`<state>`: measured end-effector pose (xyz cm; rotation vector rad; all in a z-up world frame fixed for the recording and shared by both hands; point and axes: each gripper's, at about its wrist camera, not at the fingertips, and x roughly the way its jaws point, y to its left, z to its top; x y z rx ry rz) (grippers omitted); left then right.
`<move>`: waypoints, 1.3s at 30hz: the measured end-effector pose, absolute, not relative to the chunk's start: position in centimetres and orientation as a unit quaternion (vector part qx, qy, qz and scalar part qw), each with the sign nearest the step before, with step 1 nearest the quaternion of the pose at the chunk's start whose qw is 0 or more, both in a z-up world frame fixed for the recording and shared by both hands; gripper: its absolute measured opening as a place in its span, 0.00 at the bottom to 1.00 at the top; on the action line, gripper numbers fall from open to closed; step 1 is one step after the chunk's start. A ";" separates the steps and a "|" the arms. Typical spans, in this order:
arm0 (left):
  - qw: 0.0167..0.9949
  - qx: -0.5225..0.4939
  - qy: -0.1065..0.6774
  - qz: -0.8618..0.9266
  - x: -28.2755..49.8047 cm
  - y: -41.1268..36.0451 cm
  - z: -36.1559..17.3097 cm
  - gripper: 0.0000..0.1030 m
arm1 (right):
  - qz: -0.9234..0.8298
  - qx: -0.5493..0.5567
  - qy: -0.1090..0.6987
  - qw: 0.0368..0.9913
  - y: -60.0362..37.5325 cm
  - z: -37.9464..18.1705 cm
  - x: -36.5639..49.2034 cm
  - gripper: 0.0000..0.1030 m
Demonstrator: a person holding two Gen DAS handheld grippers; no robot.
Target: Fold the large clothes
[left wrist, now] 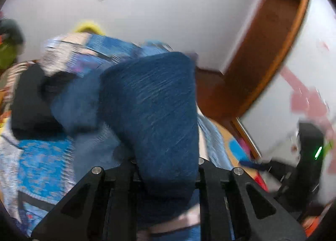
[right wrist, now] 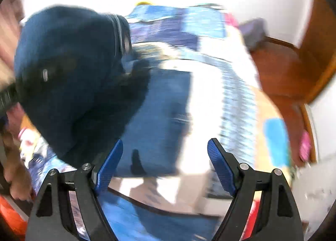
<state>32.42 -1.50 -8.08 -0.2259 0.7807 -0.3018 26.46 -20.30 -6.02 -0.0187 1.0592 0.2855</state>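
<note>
My left gripper [left wrist: 166, 163] is shut on a thick fold of a dark blue garment [left wrist: 155, 98], which rises from between its jaws and hides the fingertips. The same dark blue garment shows in the right wrist view [right wrist: 73, 77] as a bunched mass at the upper left, with a zipper edge. My right gripper [right wrist: 164, 150] is open and empty, its blue pads [right wrist: 111, 163] wide apart, above a lighter blue stretch of cloth [right wrist: 155, 119] lying on the patterned bed cover. Both views are motion-blurred.
A blue and white patterned bed cover [left wrist: 42, 163] lies beneath. A brown wooden headboard [left wrist: 268, 52] curves at the right, also in the right wrist view [right wrist: 294, 68]. A black cushion [left wrist: 29, 102] sits left. White walls stand behind. A black device with a green light [left wrist: 310, 148] stands far right.
</note>
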 end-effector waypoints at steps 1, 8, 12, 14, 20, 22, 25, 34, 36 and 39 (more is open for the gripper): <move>0.901 -0.089 0.393 -0.160 32.4 -3.5 -9.5 0.15 | 0.120 -0.008 0.503 0.856 -21.3 -6.1 26.1 0.77; 0.890 0.026 0.421 -0.174 30.1 -10.0 -13.9 0.15 | 0.093 0.011 0.511 0.854 -25.0 -6.8 24.5 0.77; 0.874 -0.021 0.448 -0.187 30.5 -7.7 -13.1 0.17 | 0.102 0.006 0.499 0.861 -24.7 -5.8 23.7 0.77; 0.869 -0.018 0.457 -0.188 30.3 -7.6 -12.5 0.23 | 0.112 0.006 0.487 0.866 -24.6 -5.1 23.8 0.77; 0.878 -0.022 0.433 -0.202 27.2 -5.6 -9.6 0.65 | 0.149 0.011 0.450 0.881 -23.4 -2.8 23.6 0.77; 0.887 -0.017 0.421 -0.189 26.6 -4.6 -8.5 0.65 | 0.160 0.012 0.438 0.884 -22.6 -2.0 23.8 0.77; 0.902 -0.011 0.401 -0.160 26.6 -3.0 -7.5 0.67 | 0.177 0.011 0.426 0.887 -21.2 -1.1 24.2 0.77; 0.907 -0.037 0.415 -0.060 29.2 3.3 -10.1 0.88 | 0.187 -0.002 0.444 0.876 -17.7 -3.4 26.7 0.78; 0.896 -0.042 0.439 -0.052 29.7 3.5 -11.9 0.88 | 0.176 0.008 0.473 0.863 -18.2 -5.2 27.6 0.78; 0.870 -0.067 0.484 -0.071 30.4 3.7 -15.7 0.89 | 0.180 0.074 0.505 0.841 -20.4 -8.0 28.1 0.78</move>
